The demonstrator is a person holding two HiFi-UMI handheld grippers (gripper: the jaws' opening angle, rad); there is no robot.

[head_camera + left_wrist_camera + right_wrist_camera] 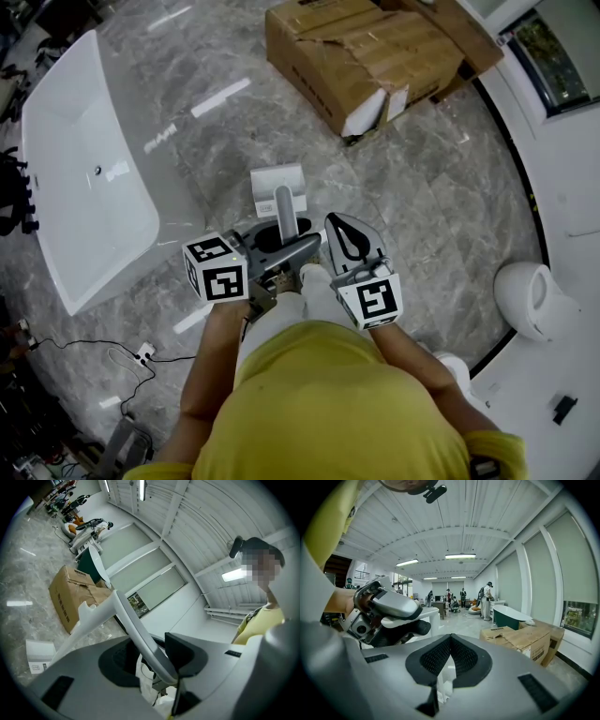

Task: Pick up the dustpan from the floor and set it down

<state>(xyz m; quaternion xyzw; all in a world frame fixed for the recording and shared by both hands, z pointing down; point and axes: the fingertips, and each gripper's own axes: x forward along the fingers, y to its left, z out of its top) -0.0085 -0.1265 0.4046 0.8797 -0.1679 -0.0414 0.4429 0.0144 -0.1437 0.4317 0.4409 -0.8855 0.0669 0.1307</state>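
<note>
The dustpan (277,183) has a white pan and a long grey handle (285,214). It hangs above the marble floor, pan pointing away from me. My left gripper (294,247) is shut on the lower part of the handle. In the left gripper view the handle (140,630) runs between the jaws and the white pan (89,616) sticks out to the upper left. My right gripper (336,221) is just right of the handle, shut, with nothing between its pads. In the right gripper view its jaws (450,637) meet at the tip, and the left gripper (386,605) shows at the left.
A torn cardboard box (375,56) lies on the floor ahead. A white bathtub (84,178) stands at the left, with a cable and plug (141,354) near it. A white toilet (530,300) sits at the right by a raised white platform (562,187).
</note>
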